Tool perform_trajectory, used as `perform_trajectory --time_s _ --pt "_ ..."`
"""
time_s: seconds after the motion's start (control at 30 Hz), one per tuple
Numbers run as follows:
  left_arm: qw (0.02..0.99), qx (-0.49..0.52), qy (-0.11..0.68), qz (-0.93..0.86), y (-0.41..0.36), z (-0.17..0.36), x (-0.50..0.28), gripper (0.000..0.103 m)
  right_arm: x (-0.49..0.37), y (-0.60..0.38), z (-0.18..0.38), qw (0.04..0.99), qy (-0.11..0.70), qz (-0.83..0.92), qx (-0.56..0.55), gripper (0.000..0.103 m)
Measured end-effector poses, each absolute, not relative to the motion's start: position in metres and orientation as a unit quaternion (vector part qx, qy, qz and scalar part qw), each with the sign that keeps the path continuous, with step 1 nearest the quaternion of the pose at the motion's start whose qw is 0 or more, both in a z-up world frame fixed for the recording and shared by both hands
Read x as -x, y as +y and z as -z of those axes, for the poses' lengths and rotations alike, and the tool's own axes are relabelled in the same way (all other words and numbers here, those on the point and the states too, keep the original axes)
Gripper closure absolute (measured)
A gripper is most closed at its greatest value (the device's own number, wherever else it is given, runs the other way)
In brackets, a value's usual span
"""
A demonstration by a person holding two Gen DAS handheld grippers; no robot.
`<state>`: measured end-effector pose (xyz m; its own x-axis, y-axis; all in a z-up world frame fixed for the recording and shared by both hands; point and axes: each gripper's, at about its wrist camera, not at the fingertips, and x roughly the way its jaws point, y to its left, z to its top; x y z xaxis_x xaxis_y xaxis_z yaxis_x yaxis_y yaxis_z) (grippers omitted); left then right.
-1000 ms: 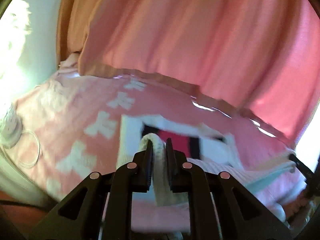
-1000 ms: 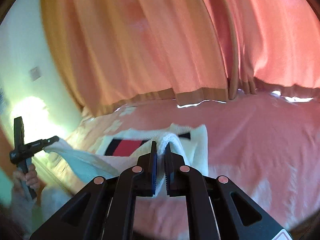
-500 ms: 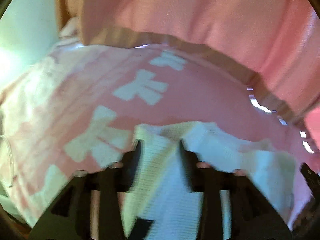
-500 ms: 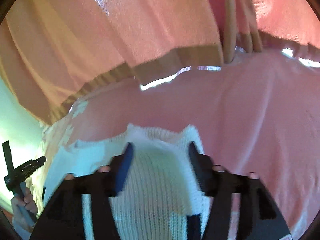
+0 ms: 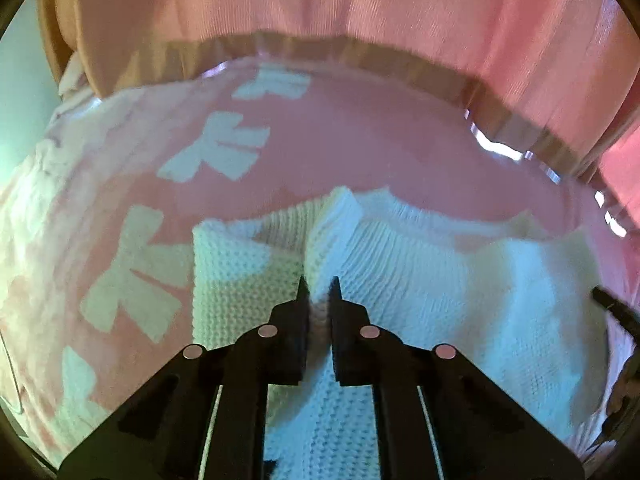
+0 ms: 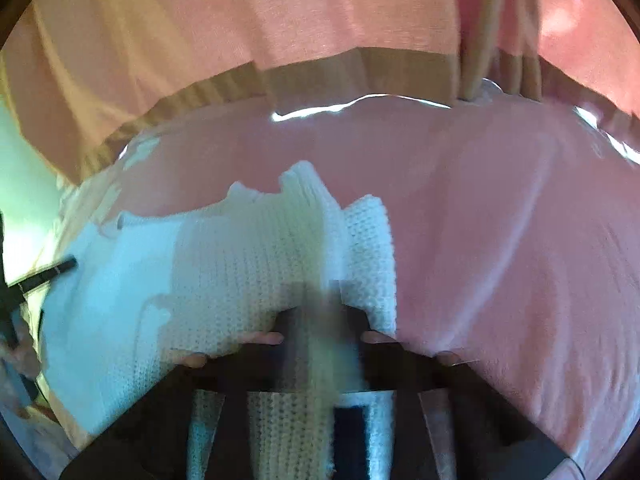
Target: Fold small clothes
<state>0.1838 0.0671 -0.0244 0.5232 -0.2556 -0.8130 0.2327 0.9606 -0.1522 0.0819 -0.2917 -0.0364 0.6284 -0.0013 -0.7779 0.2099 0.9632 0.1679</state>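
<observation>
A white knitted sweater [image 5: 440, 280] lies folded over on the pink bed cover [image 5: 360, 148]. It also shows in the right wrist view [image 6: 240, 264]. My left gripper [image 5: 319, 292] is shut on a ridge of the sweater's knit near its left side. My right gripper [image 6: 320, 304] is blurred, with knit bunched between its fingers near the sweater's right edge. The right gripper's tip shows at the right edge of the left wrist view [image 5: 612, 306]. The left gripper shows at the left edge of the right wrist view [image 6: 40, 276].
The bed cover has white bow shapes [image 5: 224, 148] on its left part. Pink curtains [image 5: 360, 20] with a brown hem hang behind the bed, also in the right wrist view [image 6: 280, 20]. The plain pink cover [image 6: 500, 220] spreads to the right.
Both grippers carried the sweater's near edge forward and down over the far part, hiding the red and black pattern. The sweater now lies doubled on the bed.
</observation>
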Motion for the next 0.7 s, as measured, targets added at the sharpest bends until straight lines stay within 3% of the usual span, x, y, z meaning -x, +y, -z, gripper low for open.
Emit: perform_trajectory --time_s 0.17,0.23,0.33,0.43,0.47,0.5,0.53,0.6,0.7 --pt "0.899 0.063 0.417 0.117 0.101 -0.013 -0.179 0.095 -0.055 -0.286 -0.014 0.94 0.316 0.045 -0.122 0.096" --pt "0.895 0.052 0.436 0.085 0.109 0.001 -0.191 0.095 -0.065 -0.292 0.002 0.929 0.345 0.061 -0.115 0.096" --pt "0.863 0.052 0.498 0.067 0.11 0.043 -0.213 0.094 -0.089 -0.306 0.061 0.878 0.451 0.087 -0.136 0.094" --pt "0.875 0.02 0.48 0.058 0.1 0.04 -0.205 0.09 -0.083 -0.297 0.05 0.889 0.431 0.098 -0.119 0.09" --pt "0.88 0.018 0.47 0.062 0.098 0.031 -0.2 0.086 -0.077 -0.291 0.038 0.899 0.412 0.101 -0.109 0.087" --pt "0.885 0.02 0.461 0.066 0.098 0.023 -0.196 0.082 -0.07 -0.285 0.026 0.91 0.39 0.102 -0.1 0.076" --pt "0.893 0.026 0.444 0.064 0.099 0.012 -0.188 0.065 -0.06 -0.275 0.013 0.923 0.361 0.099 -0.087 0.065" --pt "0.906 0.036 0.415 0.073 0.099 -0.002 -0.177 0.049 -0.054 -0.26 0.007 0.93 0.35 0.077 -0.078 0.062" --pt "0.908 0.016 0.408 0.09 0.084 -0.005 -0.167 0.049 -0.064 -0.251 0.025 0.916 0.391 0.051 -0.074 0.067"
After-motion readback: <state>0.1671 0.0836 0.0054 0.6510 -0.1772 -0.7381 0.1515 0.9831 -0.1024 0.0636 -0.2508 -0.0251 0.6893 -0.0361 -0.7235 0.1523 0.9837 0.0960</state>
